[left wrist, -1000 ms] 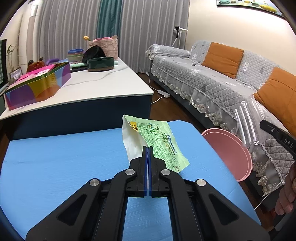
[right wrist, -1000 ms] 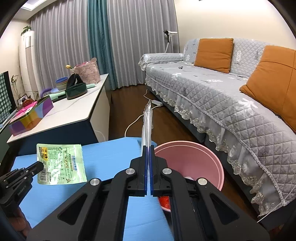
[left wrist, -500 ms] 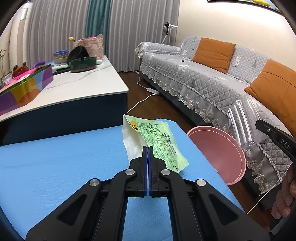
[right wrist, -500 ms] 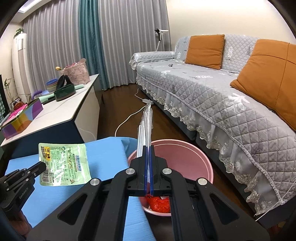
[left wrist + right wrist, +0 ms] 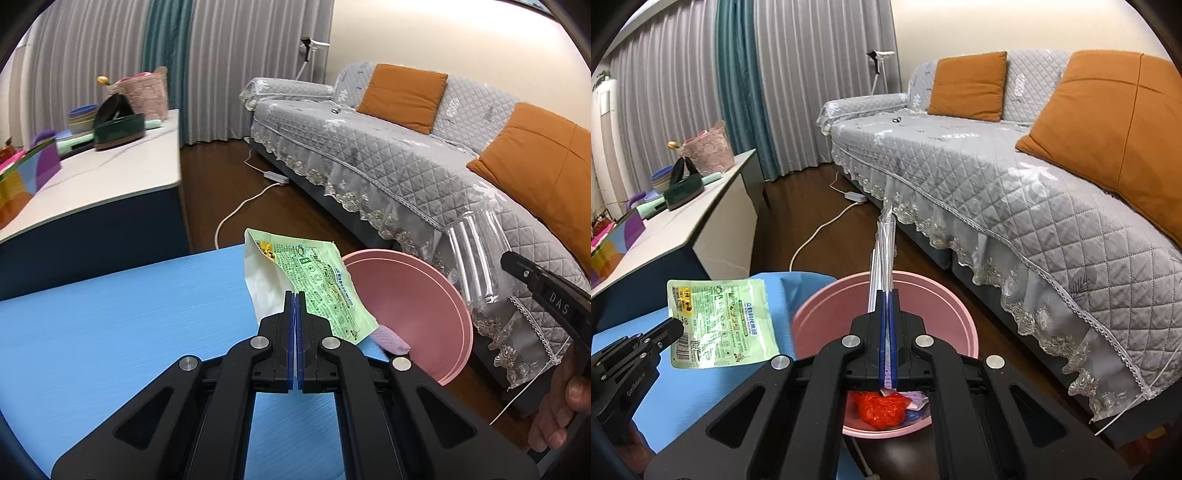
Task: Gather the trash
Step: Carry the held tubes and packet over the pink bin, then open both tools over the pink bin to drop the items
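While your left gripper (image 5: 295,295) pinches the green pouch (image 5: 321,284), its print unreadable, your right gripper (image 5: 886,295) clamps clear wrap (image 5: 884,247) marked "DAS".

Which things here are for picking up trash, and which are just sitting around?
For the job:
green snack packet
clear plastic wrapper
pink bin
red trash

Just lying about:
orange cushions
sofa
green basket
power strip

Left tool (image 5: 295,295) clamped shut, right tool (image 5: 886,295) likewise (both angled downward), bare fingers (image 5: 554,424) seemingly gripping handle
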A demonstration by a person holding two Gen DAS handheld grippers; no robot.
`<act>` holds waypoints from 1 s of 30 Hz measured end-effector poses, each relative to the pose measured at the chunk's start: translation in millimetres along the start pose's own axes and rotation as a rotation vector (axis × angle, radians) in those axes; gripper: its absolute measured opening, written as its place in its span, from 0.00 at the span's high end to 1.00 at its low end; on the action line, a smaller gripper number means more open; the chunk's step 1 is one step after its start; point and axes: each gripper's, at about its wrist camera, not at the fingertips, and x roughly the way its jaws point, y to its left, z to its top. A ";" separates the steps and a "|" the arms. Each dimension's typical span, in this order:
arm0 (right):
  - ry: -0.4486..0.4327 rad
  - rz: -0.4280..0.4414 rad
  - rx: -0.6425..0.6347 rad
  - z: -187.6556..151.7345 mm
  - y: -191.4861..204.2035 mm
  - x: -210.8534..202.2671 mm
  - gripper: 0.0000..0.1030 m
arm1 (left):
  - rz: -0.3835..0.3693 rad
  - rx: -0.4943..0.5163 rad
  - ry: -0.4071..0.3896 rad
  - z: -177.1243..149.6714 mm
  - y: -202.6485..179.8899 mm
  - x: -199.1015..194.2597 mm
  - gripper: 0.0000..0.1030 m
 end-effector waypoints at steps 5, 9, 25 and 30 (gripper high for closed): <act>0.012 -0.025 -0.003 -2.7 -12.1 13.5 0.98 | -0.019 0.028 0.011 4.7 -19.3 19.0 1.00; 0.026 -0.047 -0.004 -5.0 -23.2 25.8 0.98 | -0.037 0.047 0.024 5.8 -33.2 36.1 1.00; 0.073 -0.057 -0.005 -11.7 -37.8 61.7 0.98 | -0.080 0.091 0.062 5.4 -70.9 80.3 1.00; 0.098 -0.054 -0.011 -11.5 -34.7 67.3 0.87 | -0.129 0.087 0.055 8.2 -72.8 80.1 0.76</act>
